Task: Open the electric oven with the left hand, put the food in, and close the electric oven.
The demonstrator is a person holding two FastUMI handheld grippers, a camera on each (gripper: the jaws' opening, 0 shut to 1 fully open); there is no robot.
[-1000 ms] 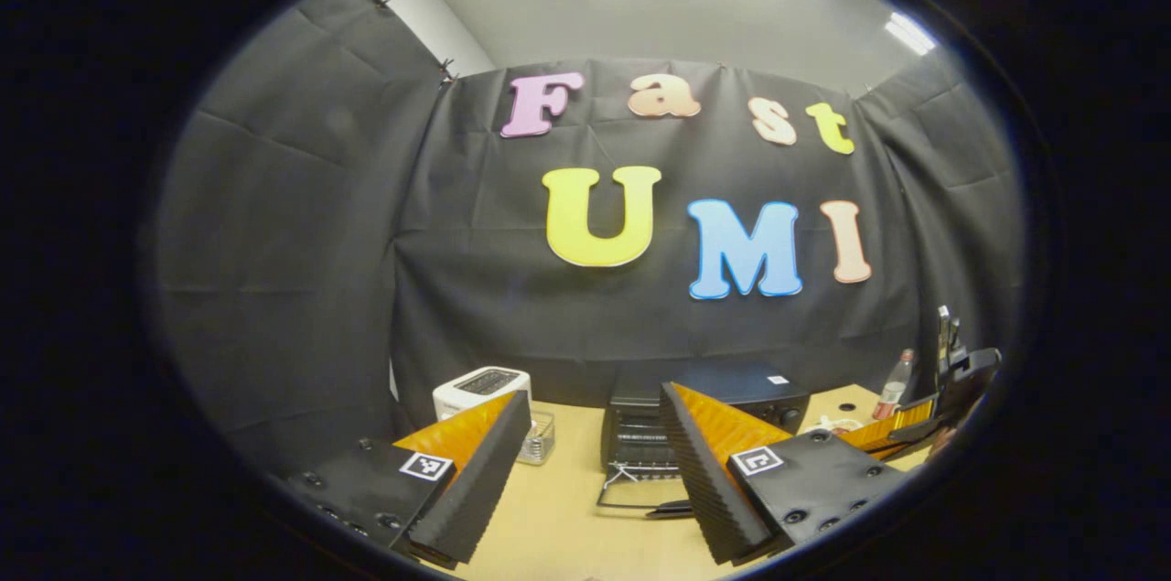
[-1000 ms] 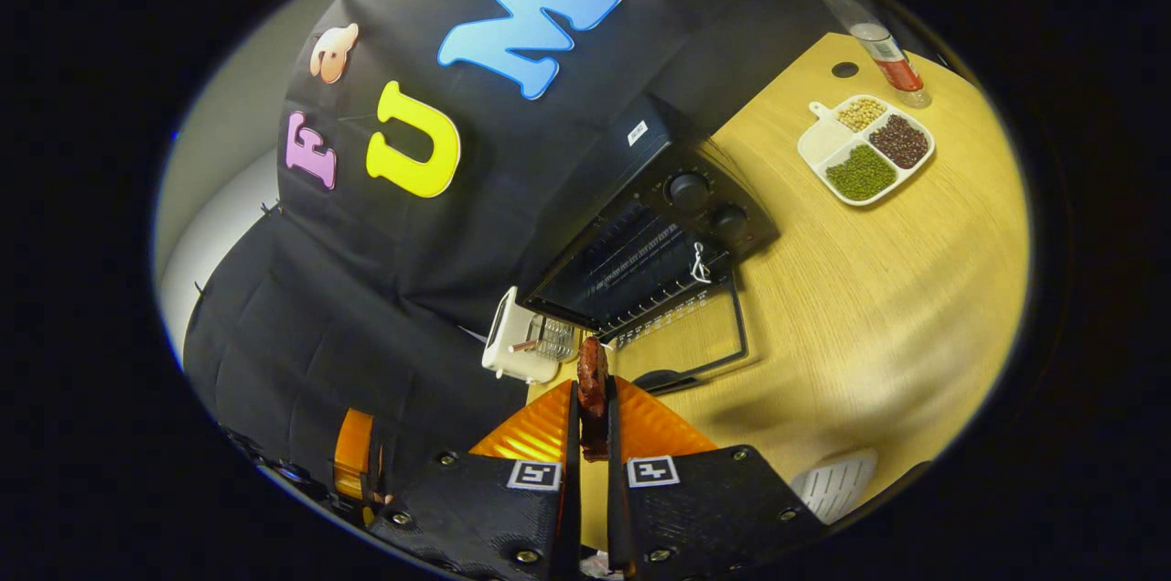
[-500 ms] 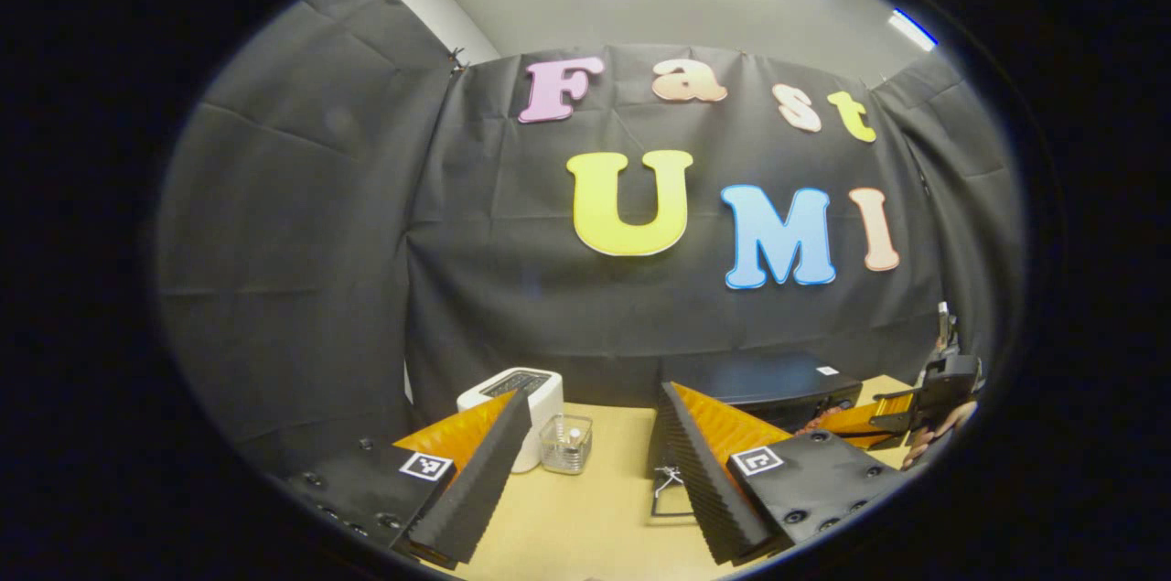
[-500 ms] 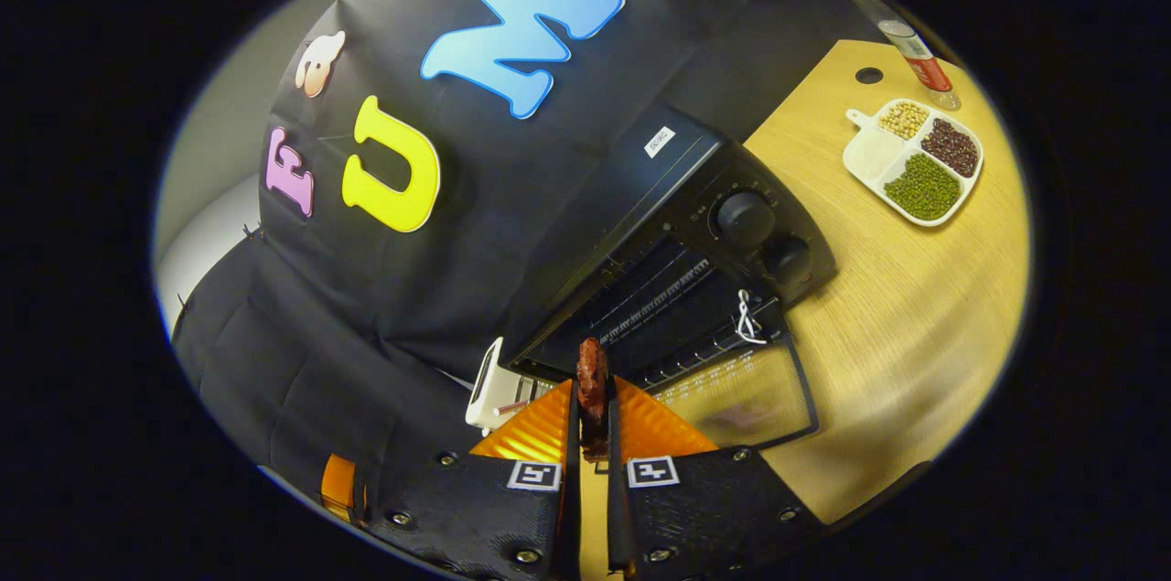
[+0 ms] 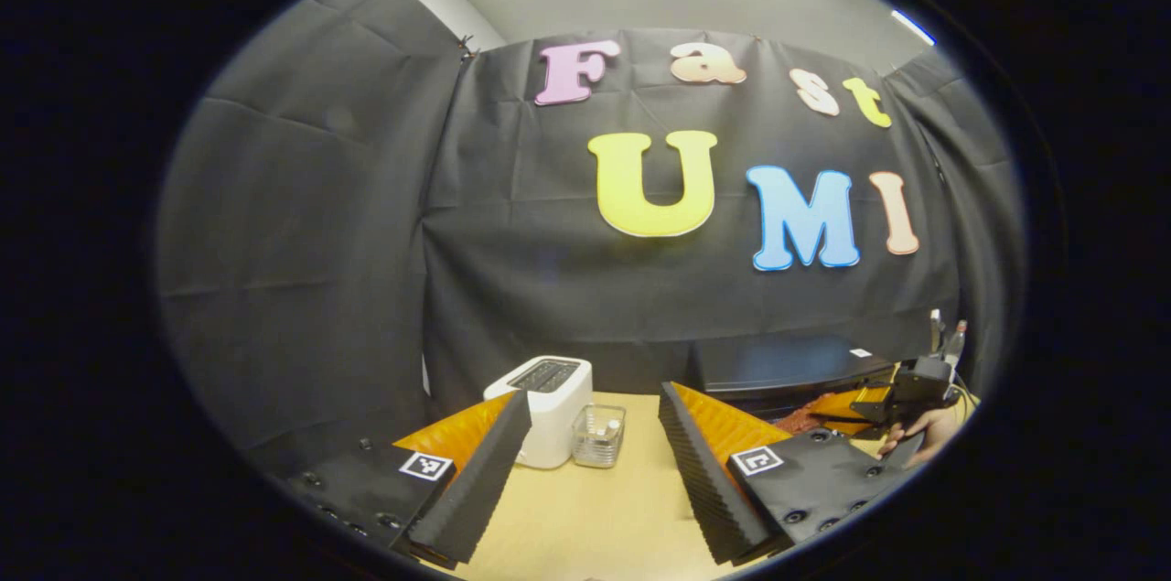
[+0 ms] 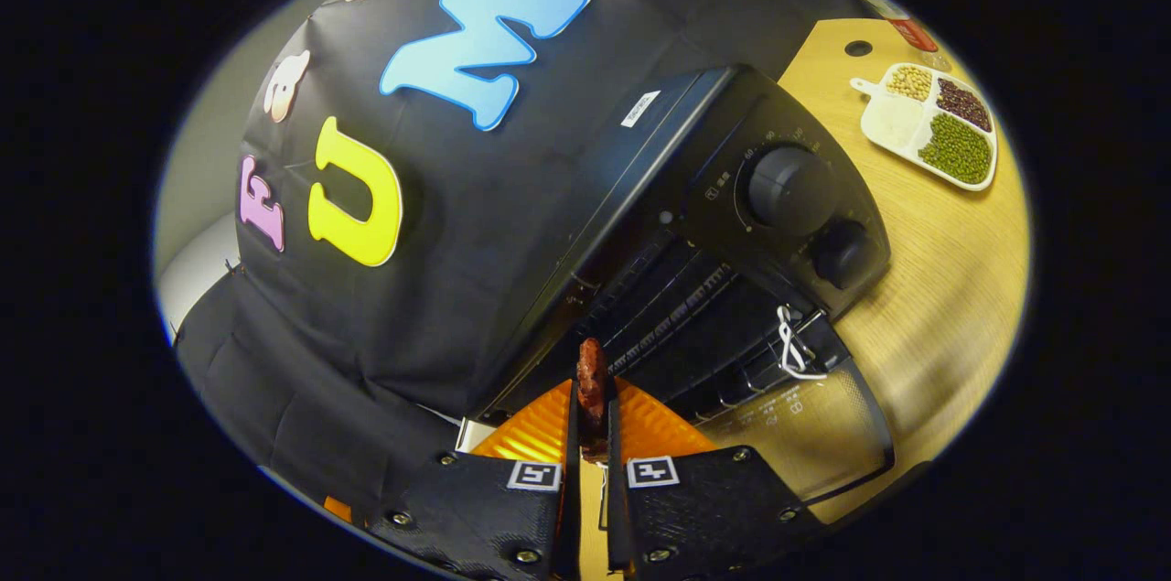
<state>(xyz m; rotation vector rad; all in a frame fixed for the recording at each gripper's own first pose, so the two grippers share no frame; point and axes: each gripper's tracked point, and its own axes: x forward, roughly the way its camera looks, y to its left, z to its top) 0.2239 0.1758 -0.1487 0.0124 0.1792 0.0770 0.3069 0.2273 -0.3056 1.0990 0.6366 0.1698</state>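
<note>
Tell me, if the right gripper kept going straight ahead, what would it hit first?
Probably the wire rack inside the open oven: the right gripper, shut on the food, points into its mouth. Depth is hard to judge.

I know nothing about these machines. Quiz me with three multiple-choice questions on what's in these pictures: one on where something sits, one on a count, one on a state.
1. Where is the toaster?
A. On the table, beside a small clear container
B. On top of the oven
C. On the floor

2. How many knobs show on the oven front?
A. One
B. Two
C. Four

3. What state is the oven door in?
A. Shut
B. Taken off
C. Folded down open

Answers:
1. A: the left gripper view shows it standing on the table next to the container.
2. B: the right gripper view shows a large knob and a smaller one.
3. C: the door lies open below the racks, and the right gripper brings the food to the opening.
</note>
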